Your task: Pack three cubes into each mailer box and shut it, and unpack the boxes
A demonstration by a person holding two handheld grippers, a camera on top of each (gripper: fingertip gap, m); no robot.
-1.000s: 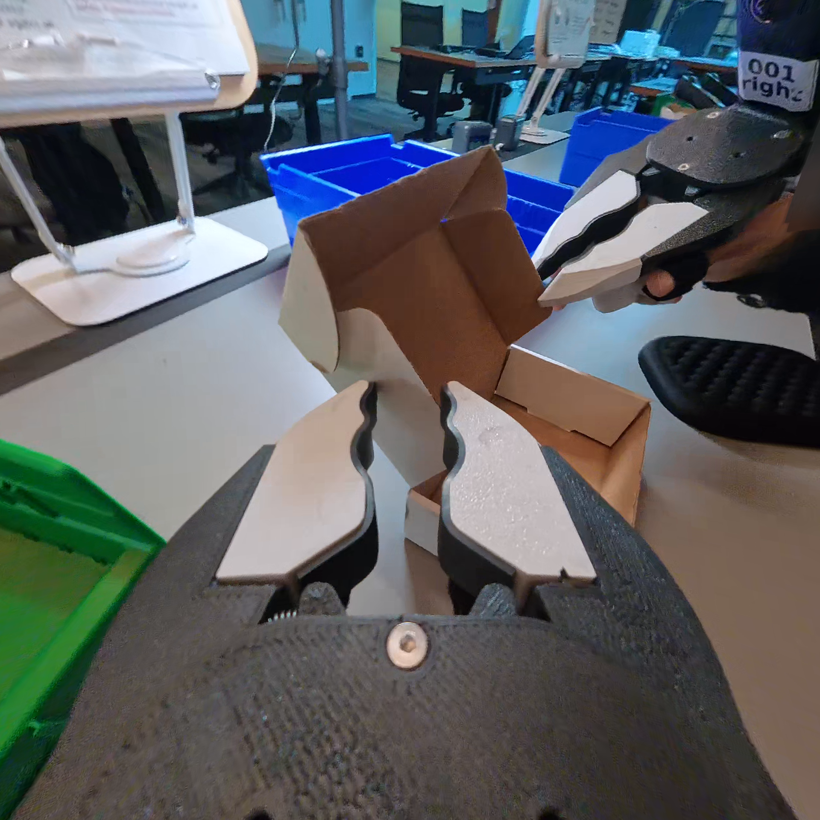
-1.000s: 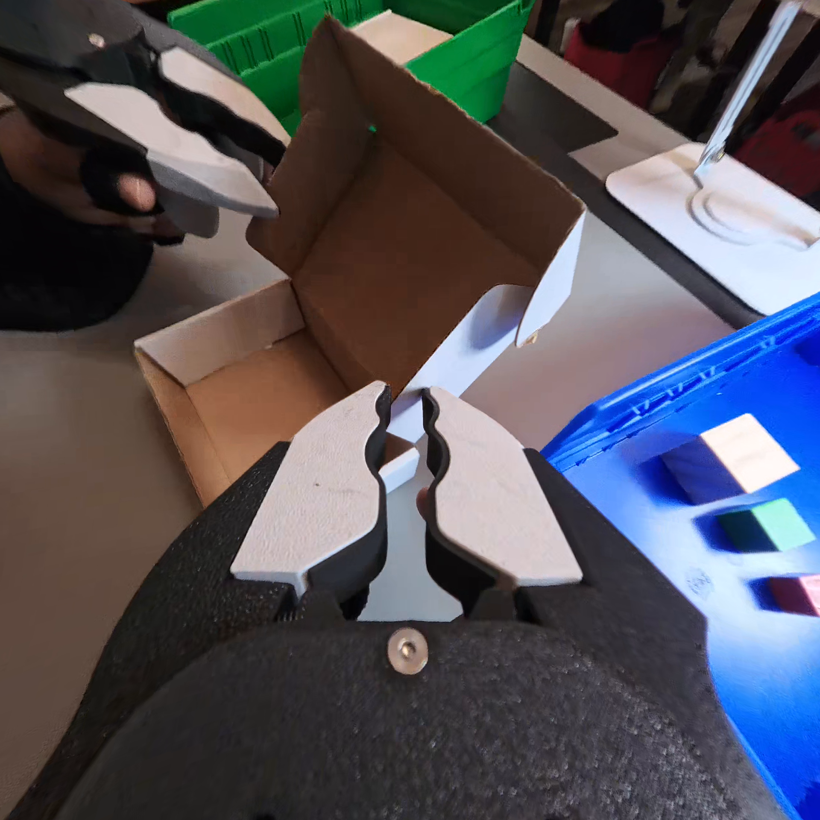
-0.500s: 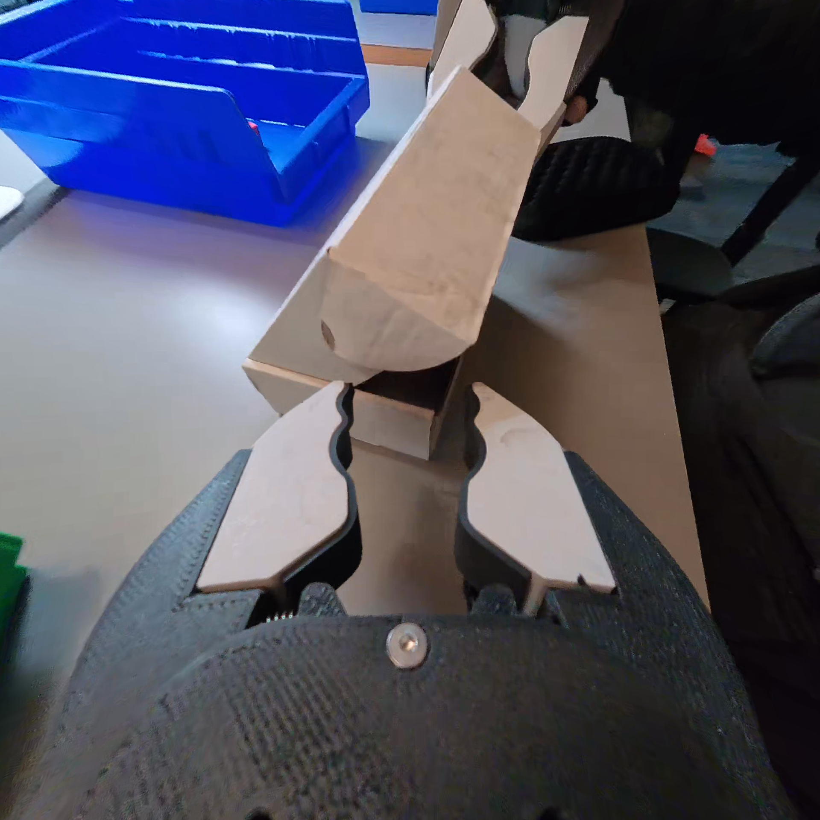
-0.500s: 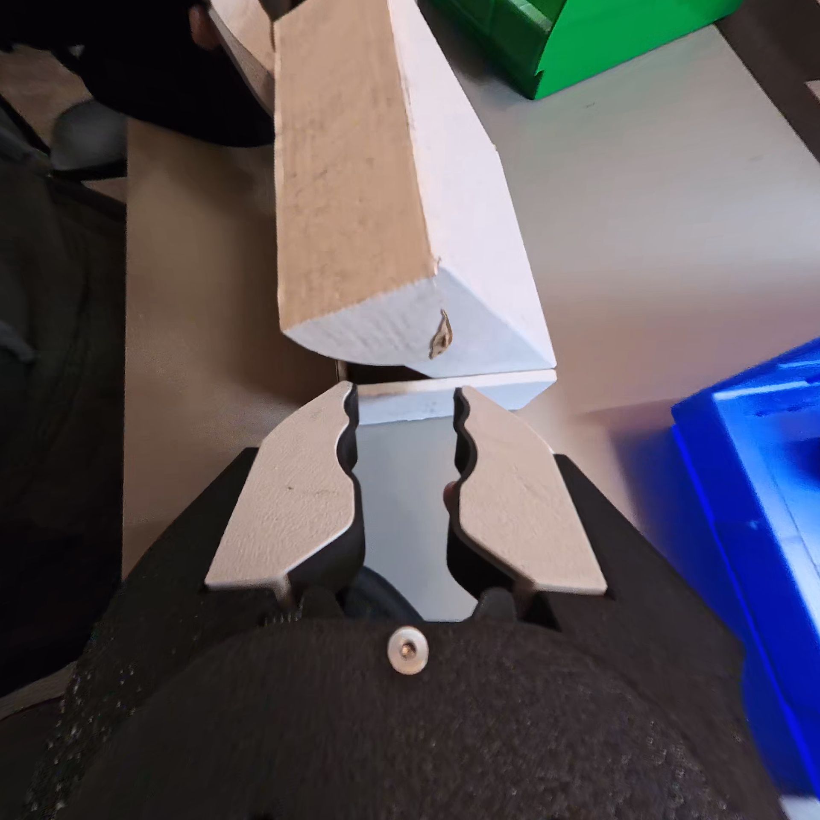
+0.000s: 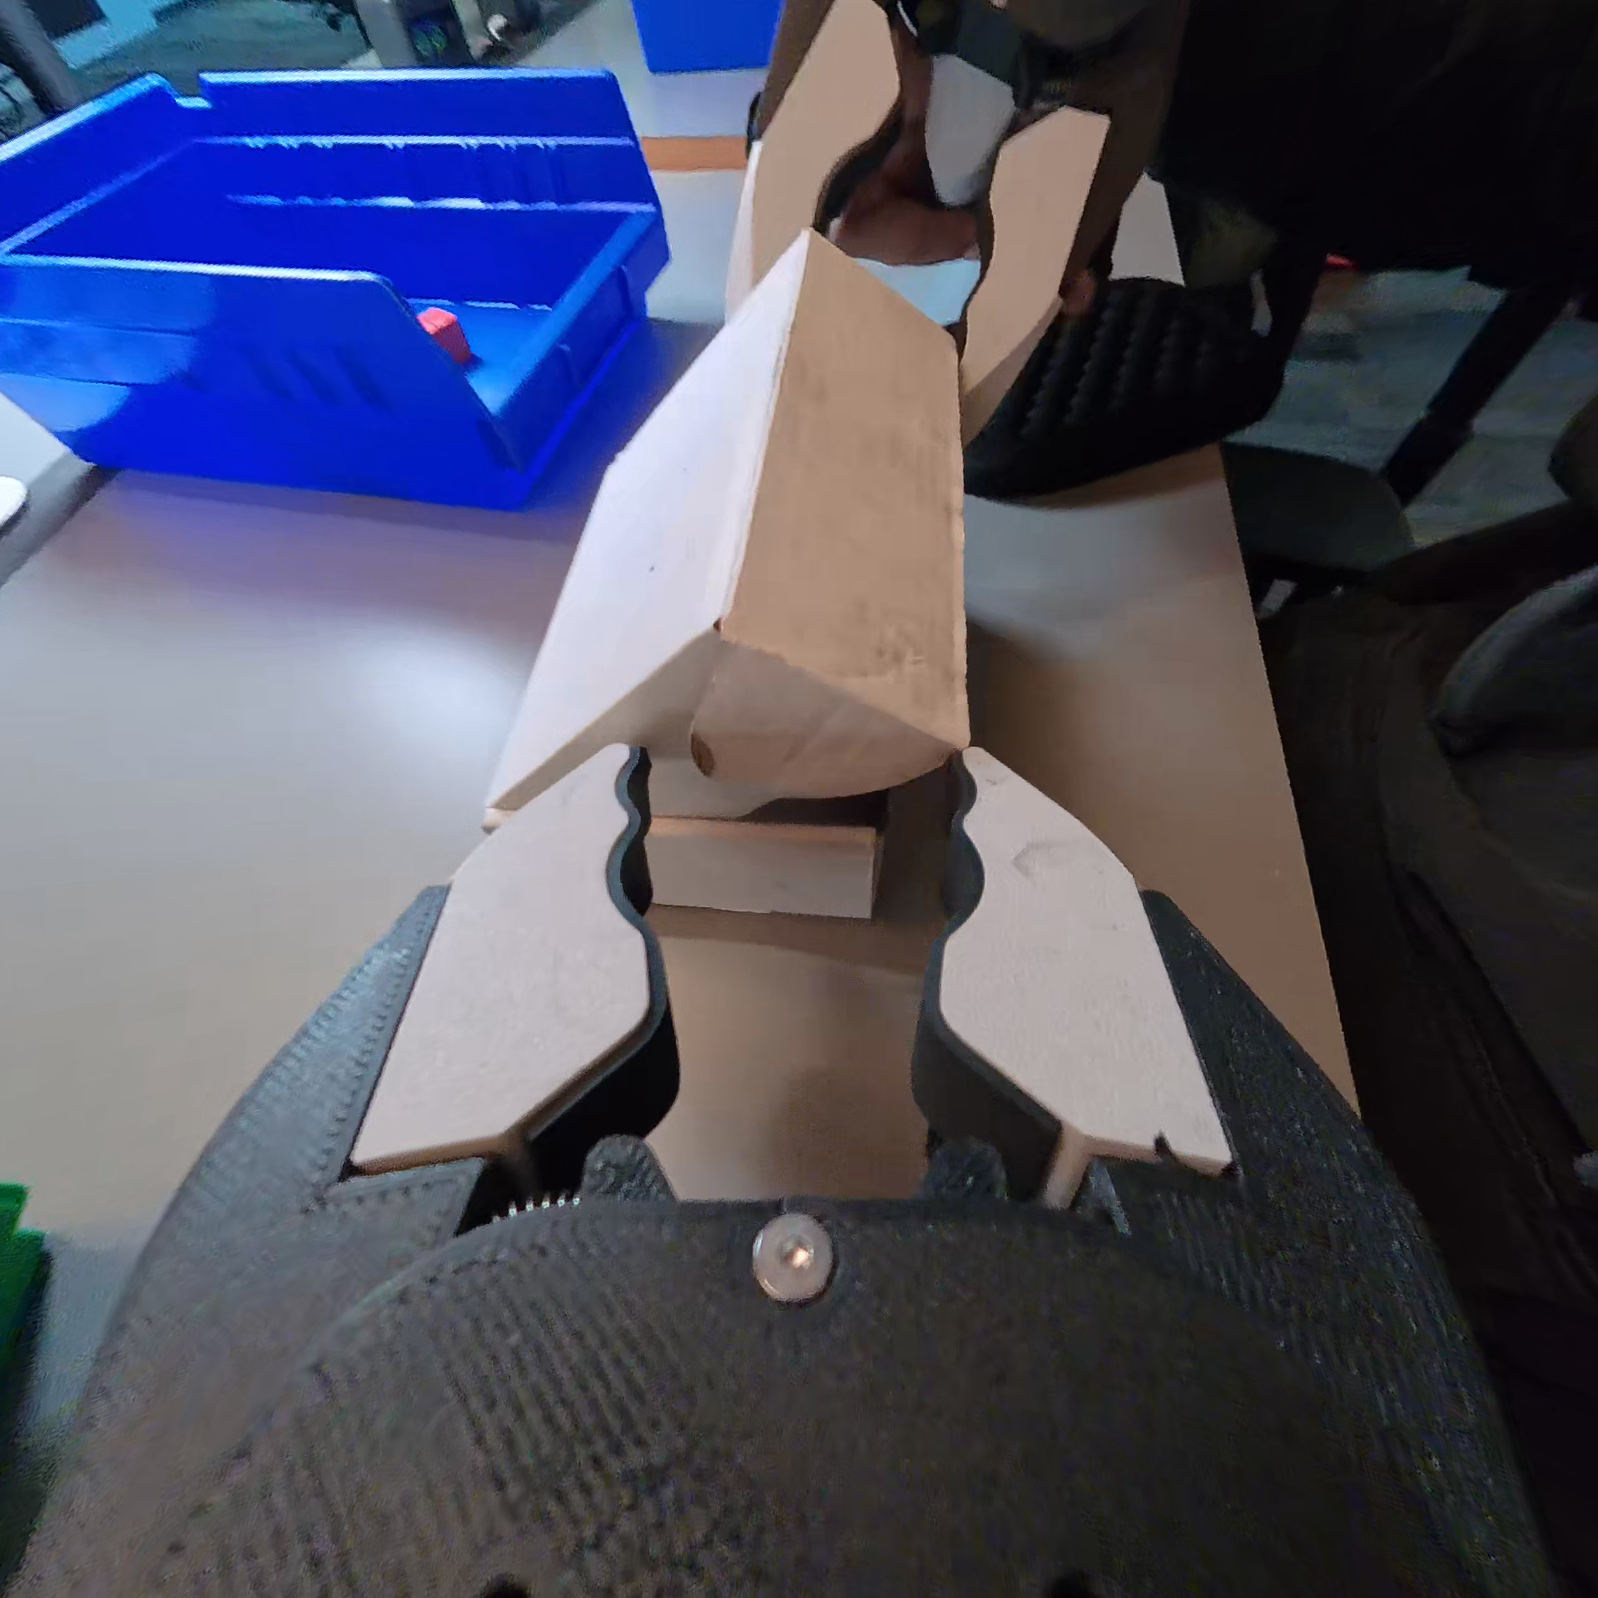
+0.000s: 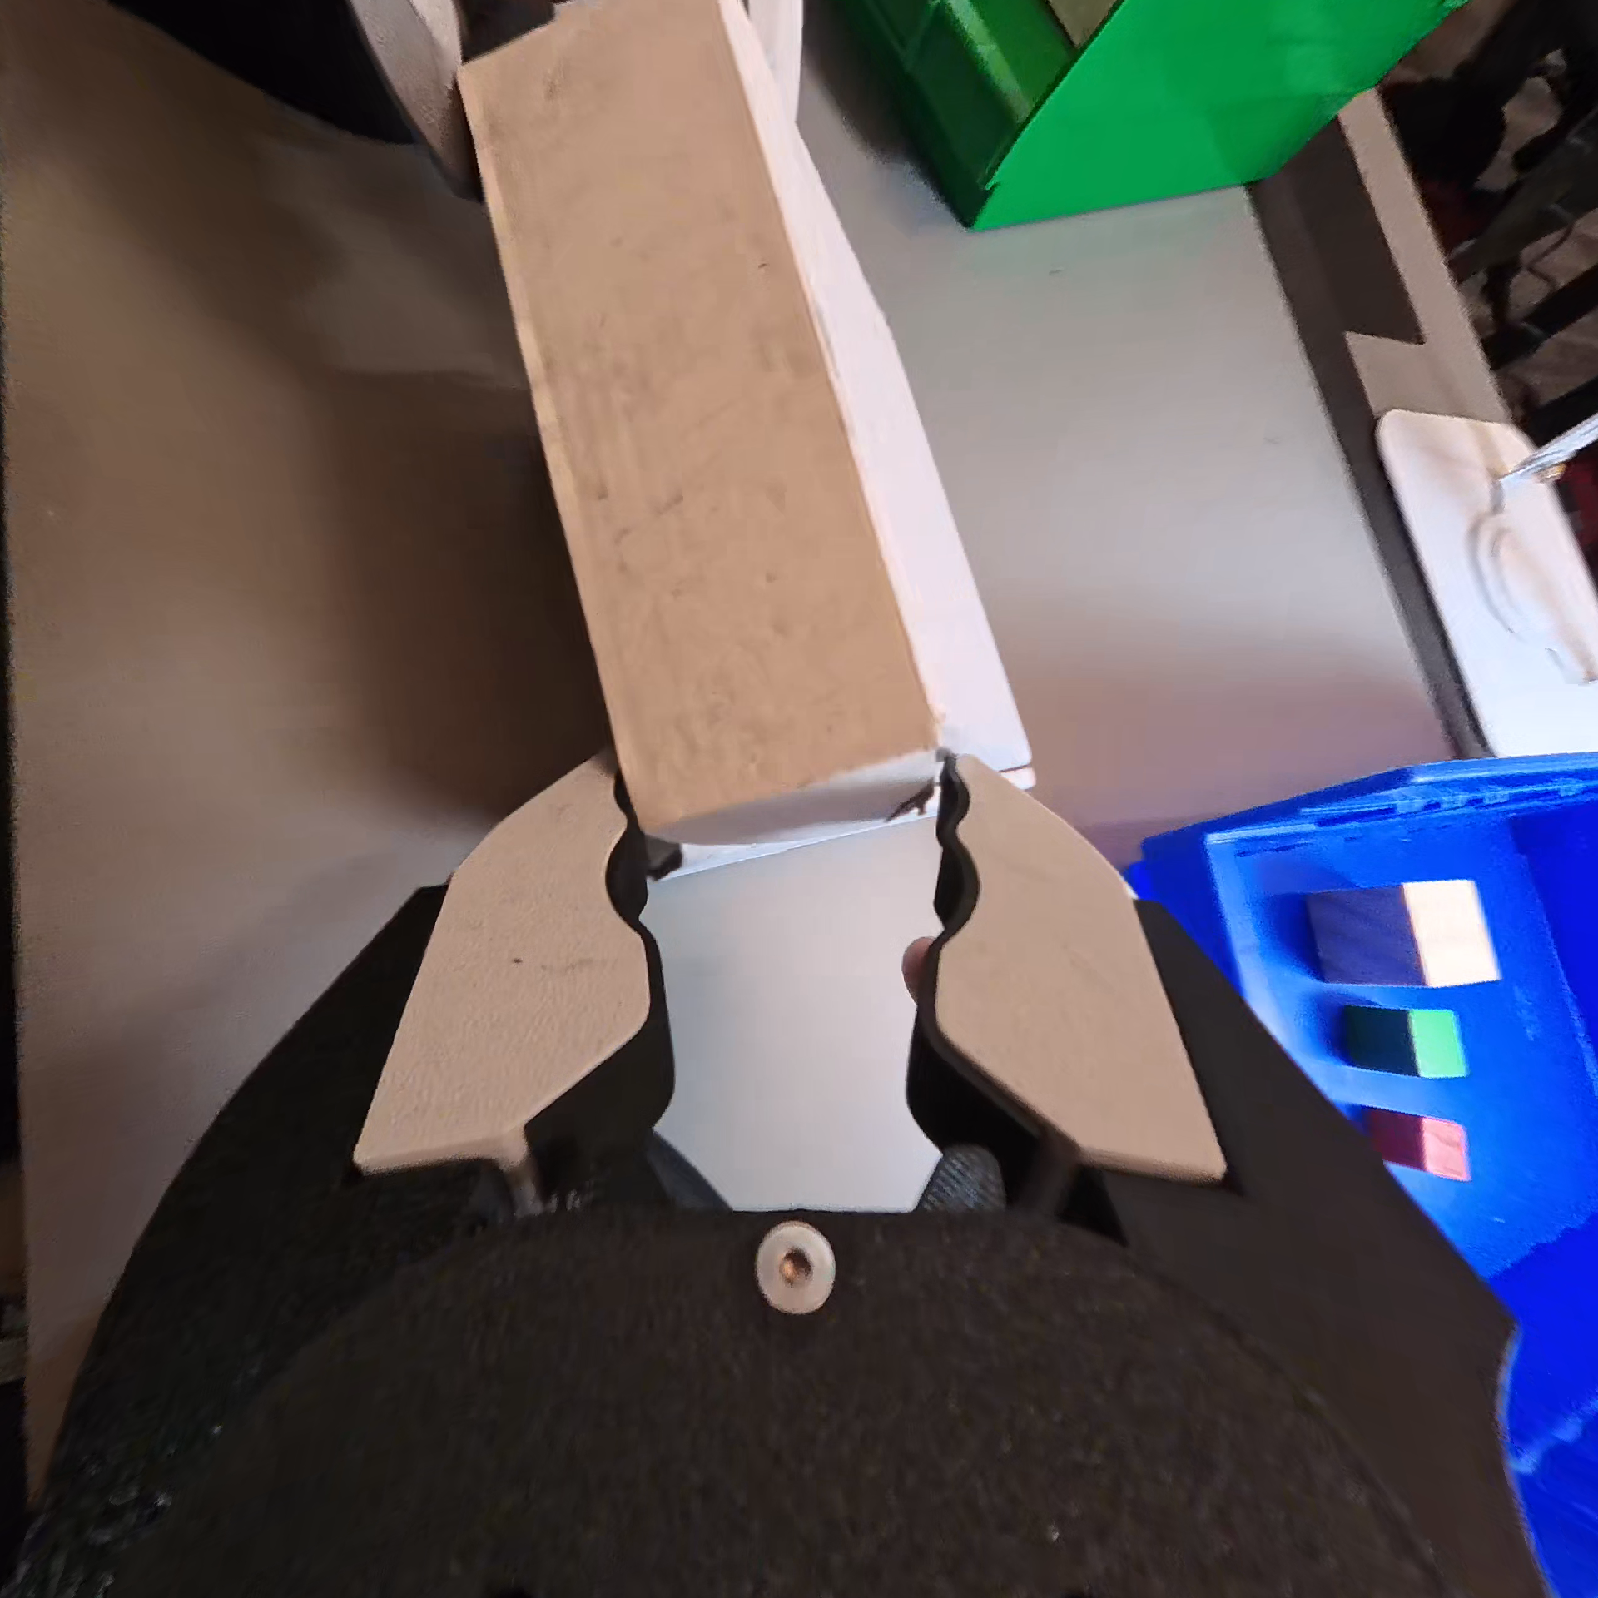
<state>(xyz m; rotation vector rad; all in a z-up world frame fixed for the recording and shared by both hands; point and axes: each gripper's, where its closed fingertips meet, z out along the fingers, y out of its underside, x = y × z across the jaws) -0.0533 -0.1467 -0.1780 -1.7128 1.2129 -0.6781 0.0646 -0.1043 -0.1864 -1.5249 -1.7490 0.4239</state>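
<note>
We hold the left gripper (image 5: 791,852) and right gripper (image 6: 783,830) at opposite ends of the mailer box (image 5: 778,553), jaws open. Its lid sits half-lowered. Blue bin (image 5: 285,285) at ten o'clock on the worktop (image 5: 216,692).

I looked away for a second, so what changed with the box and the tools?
The box lid swung down from upright to nearly shut. Both tools, left and right, moved to opposite ends and opened wider. The blue bin and its cubes stayed put.

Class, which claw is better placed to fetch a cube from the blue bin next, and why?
Right. The cubes in the blue bin lie close beside the open right claw. The left claw, also open, is at the other end of the mailer box, farther off.
</note>
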